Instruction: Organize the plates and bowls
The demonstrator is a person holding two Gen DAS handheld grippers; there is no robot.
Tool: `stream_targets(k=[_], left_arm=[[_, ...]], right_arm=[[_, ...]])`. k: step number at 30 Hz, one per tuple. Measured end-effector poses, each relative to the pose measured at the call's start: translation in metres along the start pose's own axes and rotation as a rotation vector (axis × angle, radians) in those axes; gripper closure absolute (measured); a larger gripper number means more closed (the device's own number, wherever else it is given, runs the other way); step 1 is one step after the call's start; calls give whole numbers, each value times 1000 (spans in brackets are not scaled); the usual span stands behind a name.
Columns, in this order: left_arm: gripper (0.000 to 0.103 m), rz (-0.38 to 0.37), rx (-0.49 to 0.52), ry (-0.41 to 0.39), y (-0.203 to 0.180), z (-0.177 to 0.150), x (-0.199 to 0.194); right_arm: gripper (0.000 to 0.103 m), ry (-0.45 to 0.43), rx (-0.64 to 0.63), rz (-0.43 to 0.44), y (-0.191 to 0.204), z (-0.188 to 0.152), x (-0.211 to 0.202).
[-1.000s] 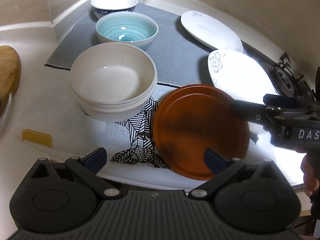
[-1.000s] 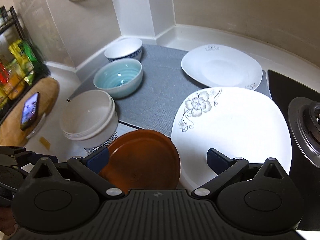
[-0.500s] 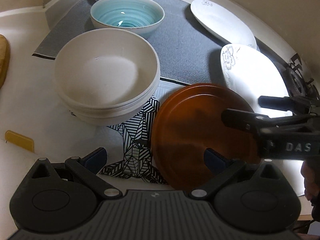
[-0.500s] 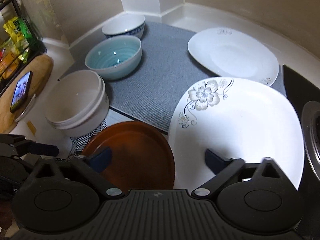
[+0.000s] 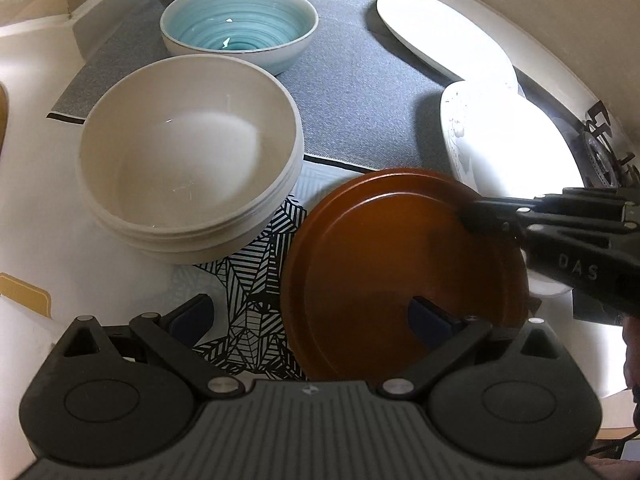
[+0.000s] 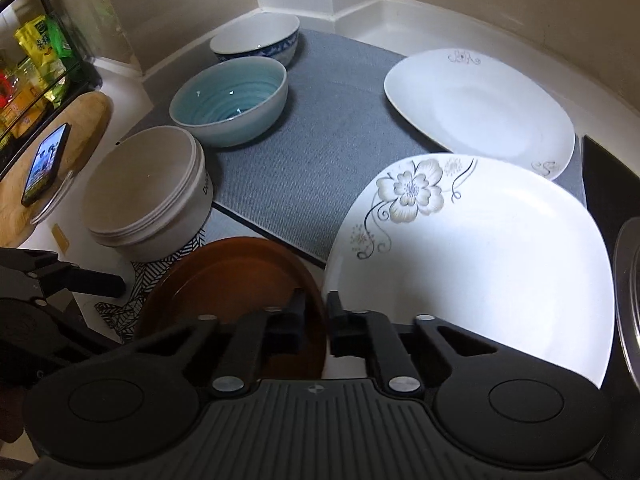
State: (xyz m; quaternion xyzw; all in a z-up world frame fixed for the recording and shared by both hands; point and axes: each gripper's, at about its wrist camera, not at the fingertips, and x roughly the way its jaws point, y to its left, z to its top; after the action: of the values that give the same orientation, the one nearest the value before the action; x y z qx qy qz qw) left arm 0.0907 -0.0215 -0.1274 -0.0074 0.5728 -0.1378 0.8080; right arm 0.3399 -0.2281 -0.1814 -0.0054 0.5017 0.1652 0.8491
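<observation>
The right gripper (image 6: 316, 330) has its jaws drawn close together on the rim of the brown plate (image 6: 224, 280), the thin edge passing between the two pads; seen from the left wrist, its fingers meet at the plate's far right rim, a purchase suited to lifting a flat dish by its lip. The left gripper (image 5: 308, 314) stands wide and holds nothing, one fingertip (image 5: 430, 314) over the plate's near edge, the other over the patterned mat (image 5: 256, 284); it is probably placed to steady the plate. The brown plate lies partly on that mat, just beside the flowered plate (image 6: 472, 264), which rests near the plain white plate (image 6: 480, 104) on the grey mat (image 6: 328, 144). Opposite stands a row of bowls: the beige stacked bowls (image 5: 188, 156), the teal bowl (image 5: 240, 28) and, furthest, the blue-patterned bowl (image 6: 256, 40). Plates thus group to one side and bowls to the other, so the brown plate likely belongs with the plates.
</observation>
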Motion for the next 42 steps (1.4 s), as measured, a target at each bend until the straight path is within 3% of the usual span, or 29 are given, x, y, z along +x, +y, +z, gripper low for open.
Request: stream_targets(k=[11,42], left_arm=[[0,-34,28,3,-10,2,-4],[0,-84,168,-82,-76,16,-19]], right_arm=[[97,-48,42,22,-13,1,-16],[97,-94,149,-82,-76,-17,-34]])
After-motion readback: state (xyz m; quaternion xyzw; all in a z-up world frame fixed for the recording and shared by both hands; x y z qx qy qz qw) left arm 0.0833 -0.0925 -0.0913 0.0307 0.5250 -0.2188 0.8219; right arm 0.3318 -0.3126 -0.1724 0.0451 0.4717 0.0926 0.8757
